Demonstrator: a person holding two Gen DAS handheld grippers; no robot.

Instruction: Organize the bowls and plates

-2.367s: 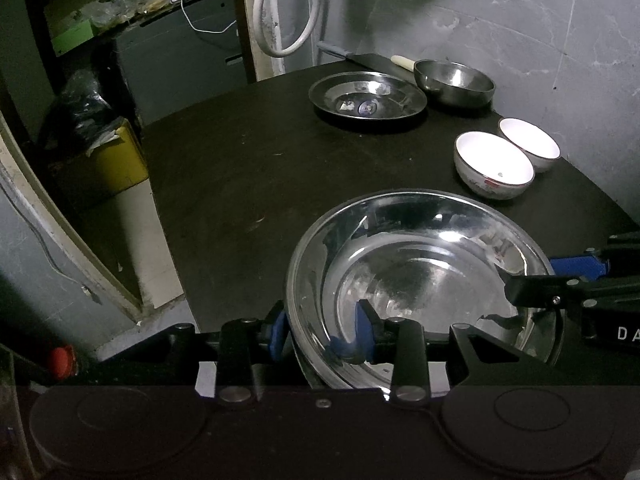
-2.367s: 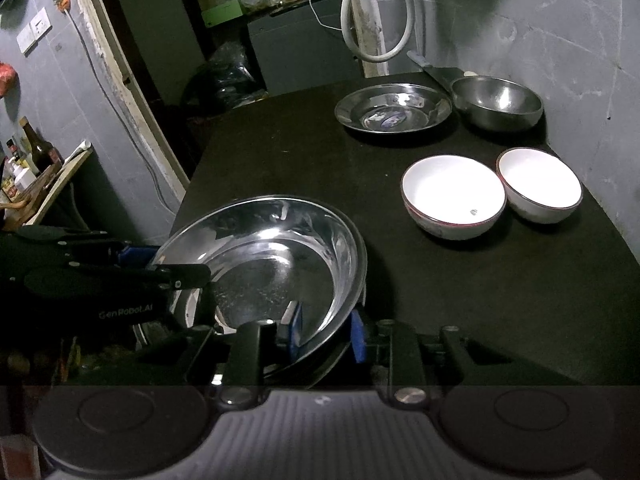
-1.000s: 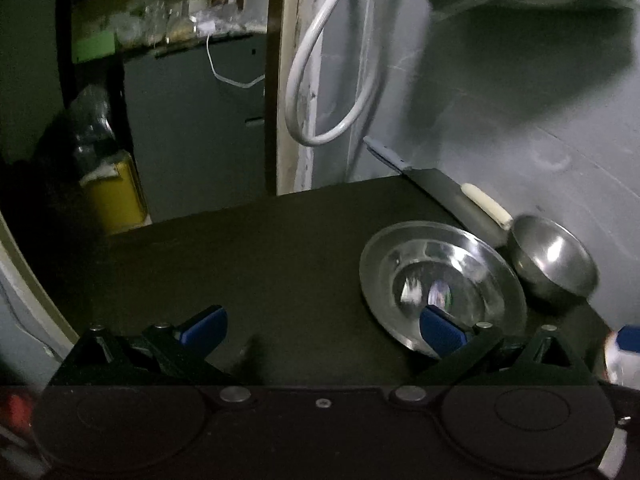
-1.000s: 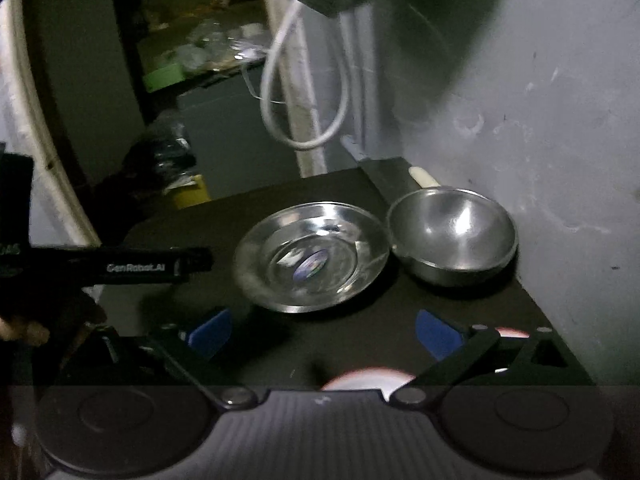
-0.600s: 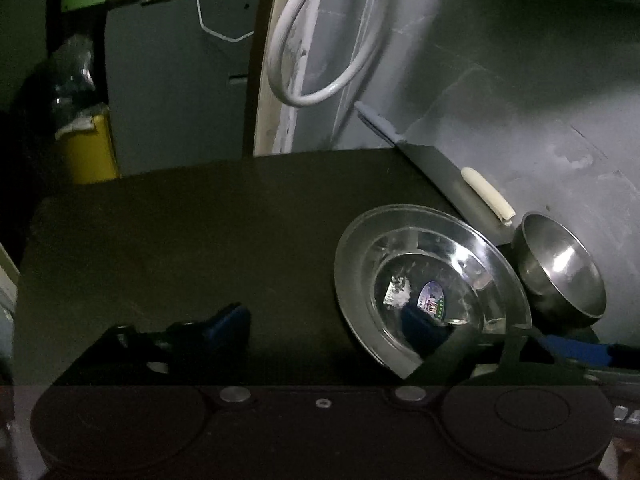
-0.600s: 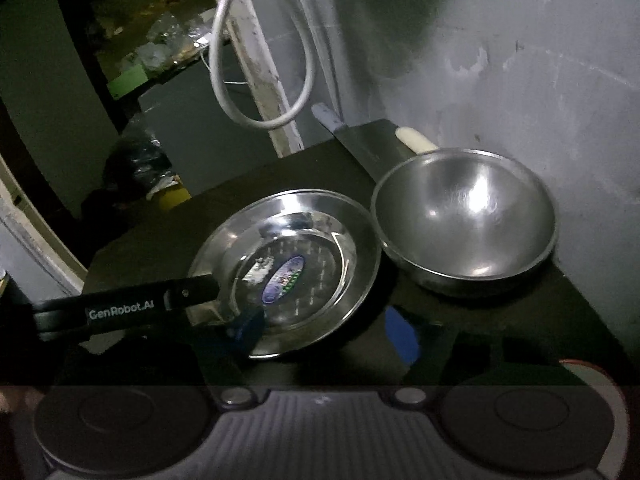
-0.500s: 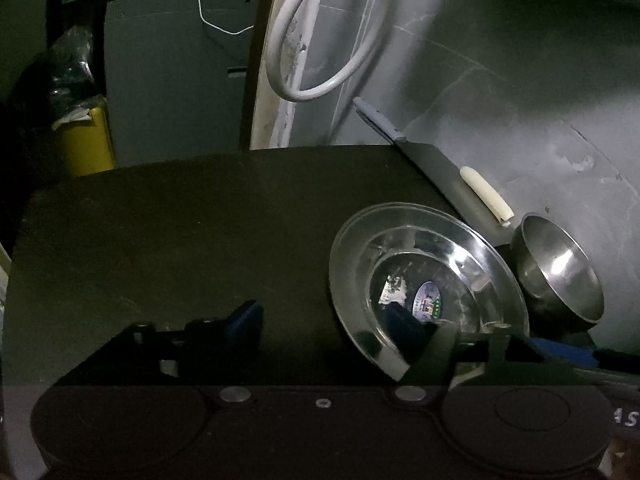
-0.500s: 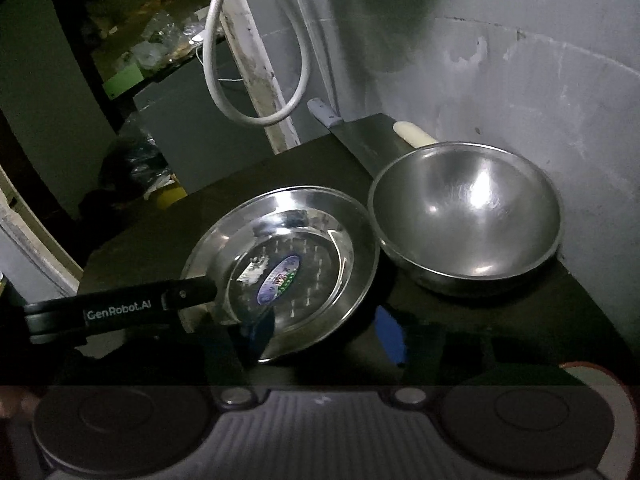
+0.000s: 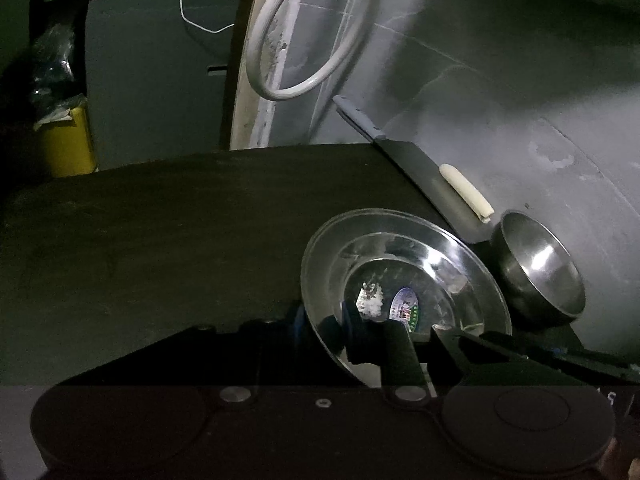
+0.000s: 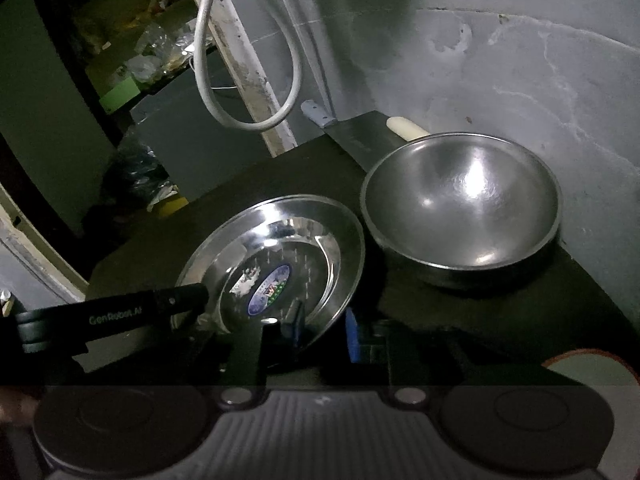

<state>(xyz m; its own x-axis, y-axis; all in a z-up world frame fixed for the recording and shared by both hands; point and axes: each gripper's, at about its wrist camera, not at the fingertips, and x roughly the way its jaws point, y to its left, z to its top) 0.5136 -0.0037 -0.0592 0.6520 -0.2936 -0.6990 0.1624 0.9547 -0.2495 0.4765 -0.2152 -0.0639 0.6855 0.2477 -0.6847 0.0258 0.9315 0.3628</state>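
Note:
A shallow steel plate (image 9: pixel 404 272) with a sticker in its middle sits on the dark table, also in the right wrist view (image 10: pixel 280 264). My left gripper (image 9: pixel 324 326) is shut on the plate's near-left rim. My right gripper (image 10: pixel 322 330) is shut on its near-right rim. The plate looks slightly tilted. A round steel bowl (image 10: pixel 460 208) sits right beside the plate against the wall, also in the left wrist view (image 9: pixel 536 272).
A cleaver with a grey handle (image 9: pixel 384 144) and a white-handled tool (image 9: pixel 464 192) lie behind the plate by the wall. A white hose loop (image 9: pixel 304 40) hangs above. The rim of a white bowl (image 10: pixel 588 364) shows at lower right. A yellow bin (image 9: pixel 68 144) stands beyond the table.
Both grippers have left the large steel bowl, moved to the far steel plate, and closed from wide open onto its rim on either side.

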